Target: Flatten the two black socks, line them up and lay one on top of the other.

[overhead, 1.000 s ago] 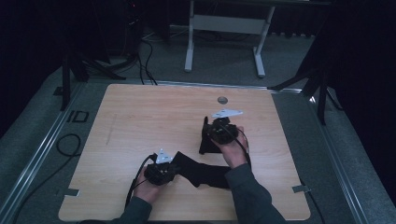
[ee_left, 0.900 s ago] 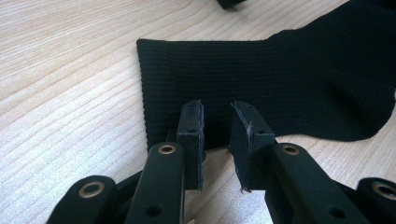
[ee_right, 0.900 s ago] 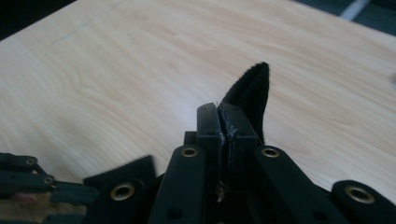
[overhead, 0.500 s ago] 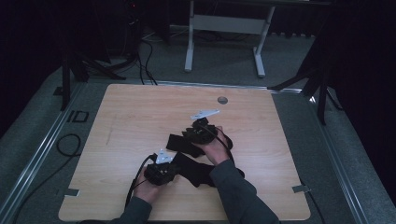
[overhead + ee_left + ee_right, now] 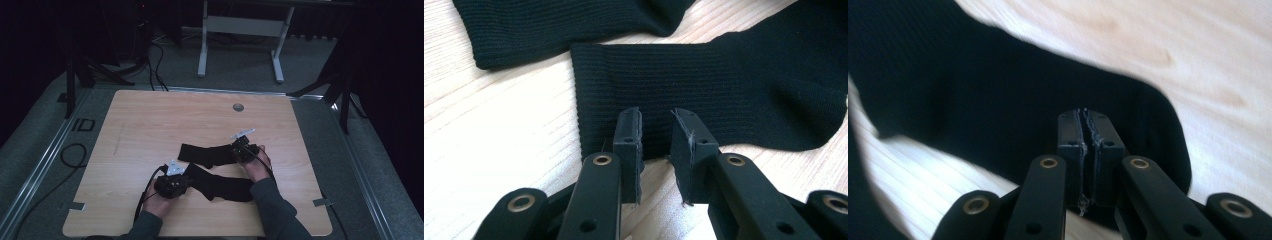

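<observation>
Left gripper view, 2 ribbed black socks (image 5: 704,95), pale woodgrain table (image 5: 499,140).

the letters "id" (image 5: 86,124) stand in dark print on the grey floor mat (image 5: 45,150) just left of the wooden table (image 5: 150,120).

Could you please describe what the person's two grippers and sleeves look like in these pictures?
Both the left gripper and the right gripper are black, each topped by a pale grey three-cornered plate. Their jaws are black links with brass-coloured rivets and flat rectangular pads with frayed edges. A black cable trails from the left one. The sleeves are grey-blue.
</observation>
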Demonstrator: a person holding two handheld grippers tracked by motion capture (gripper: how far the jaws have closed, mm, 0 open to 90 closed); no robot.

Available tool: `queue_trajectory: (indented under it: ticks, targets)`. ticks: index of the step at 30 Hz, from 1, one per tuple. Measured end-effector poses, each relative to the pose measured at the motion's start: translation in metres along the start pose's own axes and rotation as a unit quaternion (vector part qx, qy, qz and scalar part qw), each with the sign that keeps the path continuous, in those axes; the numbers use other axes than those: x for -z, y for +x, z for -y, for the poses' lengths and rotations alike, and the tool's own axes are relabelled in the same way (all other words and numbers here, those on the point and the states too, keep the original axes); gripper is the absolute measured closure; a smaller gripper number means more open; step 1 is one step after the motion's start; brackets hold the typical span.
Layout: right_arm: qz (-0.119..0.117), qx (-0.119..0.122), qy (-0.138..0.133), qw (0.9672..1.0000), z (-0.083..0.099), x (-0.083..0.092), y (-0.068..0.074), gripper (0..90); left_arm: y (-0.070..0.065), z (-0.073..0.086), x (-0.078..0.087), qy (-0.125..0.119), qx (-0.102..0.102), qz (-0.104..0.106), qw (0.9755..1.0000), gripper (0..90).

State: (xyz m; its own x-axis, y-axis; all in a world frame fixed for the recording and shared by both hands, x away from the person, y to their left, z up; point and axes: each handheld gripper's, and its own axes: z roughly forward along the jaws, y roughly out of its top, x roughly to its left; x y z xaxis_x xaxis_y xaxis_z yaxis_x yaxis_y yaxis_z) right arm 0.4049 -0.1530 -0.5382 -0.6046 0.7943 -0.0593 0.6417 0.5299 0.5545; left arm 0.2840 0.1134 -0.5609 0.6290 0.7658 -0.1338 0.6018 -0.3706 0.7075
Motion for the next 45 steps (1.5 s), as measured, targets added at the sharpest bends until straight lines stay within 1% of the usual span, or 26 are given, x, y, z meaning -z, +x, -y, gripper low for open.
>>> queue_trajectory:
  ticks: [1,3,8,9,15,22,26,27,28,29,30,31,32,33,34,35,36,37,38,39,40,41,42,43,44,45]
  targets:
    - [0.001,0.0,0.007,1.0,0.003,-0.001,-0.001,85.4,0.0,0.0,0.0,0.0,0.0,-0.001,1.0,74.5]
    - [-0.009,-0.005,-0.004,0.9999,0.009,0.001,-0.004,85.3,0.002,0.001,0.002,0.002,0.002,-0.002,1.0,74.5]
    - [-0.026,-0.021,-0.008,0.9994,0.022,0.008,-0.009,85.1,0.006,0.003,0.007,0.01,0.007,-0.006,0.9999,74.1]
    - [-0.03,-0.02,-0.01,0.9993,0.025,0.01,-0.01,85.1,0.007,0.003,0.008,0.011,0.007,-0.008,0.9999,74.0]
    - [-0.03,-0.015,-0.007,0.9994,0.038,0.018,-0.015,84.5,0.013,0.004,0.011,0.014,0.01,-0.013,0.9998,72.7]
    - [-0.03,-0.019,-0.002,0.9994,0.053,0.029,-0.023,82.9,0.017,0.004,0.012,0.014,0.018,-0.018,0.9996,71.8]
    - [-0.03,-0.015,0.005,0.9994,0.059,0.035,-0.026,77.9,0.017,0.004,0.012,0.014,0.016,-0.02,0.9996,69.3]
    - [-0.028,-0.014,-0.006,0.9995,0.058,0.039,-0.026,75.4,0.017,0.003,0.011,0.012,0.015,-0.02,0.9996,68.4]
    - [-0.028,-0.014,-0.006,0.9995,0.058,0.039,-0.026,75.4,0.017,0.003,0.011,0.012,0.015,-0.02,0.9996,68.0]
    - [-0.031,-0.011,-0.024,0.9992,0.053,0.043,-0.026,72.1,0.017,0.003,0.011,0.011,0.016,-0.021,0.9996,67.6]
    - [-0.031,-0.011,-0.024,0.9992,0.053,0.043,-0.026,72.1,0.017,0.003,0.011,0.011,0.016,-0.021,0.9996,67.4]
    - [-0.034,-0.001,-0.034,0.9988,0.043,0.046,-0.023,69.7,0.016,0.003,0.011,0.011,0.015,-0.021,0.9996,66.8]
    - [-0.034,-0.001,-0.034,0.9988,0.043,0.046,-0.023,69.7,0.016,0.003,0.011,0.011,0.015,-0.021,0.9996,66.3]
    - [-0.043,0.021,-0.046,0.9978,0.031,0.046,-0.016,67.1,0.016,0.003,0.011,0.011,0.016,-0.02,0.9996,65.6]
    - [-0.043,0.021,-0.046,0.9978,0.031,0.046,-0.016,67.1,0.016,0.003,0.011,0.011,0.016,-0.02,0.9996,64.9]
    - [-0.055,0.043,-0.055,0.996,0.018,0.043,-0.007,64.6,0.016,0.002,0.013,0.01,0.018,-0.012,0.9997,63.6]
    - [-0.055,0.043,-0.055,0.996,0.018,0.043,-0.007,64.6,0.016,0.002,0.013,0.01,0.018,-0.012,0.9997,62.5]
    - [-0.069,0.063,-0.061,0.9937,0.006,0.038,0.003,61.4,0.016,0.002,0.014,0.007,0.02,-0.001,0.9998,61.5]
    - [-0.069,0.063,-0.061,0.9937,0.006,0.038,0.003,61.4,0.016,0.002,0.014,0.007,0.02,-0.001,0.9998,61.4]
    - [-0.082,0.076,-0.063,0.9917,-0.006,0.031,0.014,59.1,0.016,0.002,0.016,0.004,0.02,-0.001,0.9998,61.3]
    - [-0.082,0.076,-0.063,0.9917,-0.006,0.031,0.014,59.1,0.016,0.002,0.016,0.004,0.02,-0.001,0.9998,61.2]
    - [-0.09,0.095,-0.058,0.9897,-0.016,0.022,0.025,58.0,0.016,0.001,0.017,0.0,0.019,-0.001,0.9998,61.2]
    - [-0.09,0.095,-0.058,0.9897,-0.016,0.022,0.025,58.0,0.016,0.001,0.017,0.0,0.019,-0.001,0.9998,61.1]
    - [-0.091,0.11,-0.049,0.9885,-0.024,0.012,0.034,57.1,0.016,0.001,0.02,-0.003,0.02,-0.001,0.9998,61.2]
    - [-0.091,0.11,-0.049,0.9885,-0.024,0.012,0.034,57.1,0.016,0.001,0.02,-0.003,0.02,-0.001,0.9998,61.1]
    - [-0.091,0.116,-0.035,0.9884,-0.03,0.002,0.04,57.1,0.017,0.001,0.022,-0.007,0.021,-0.003,0.9997,61.1]
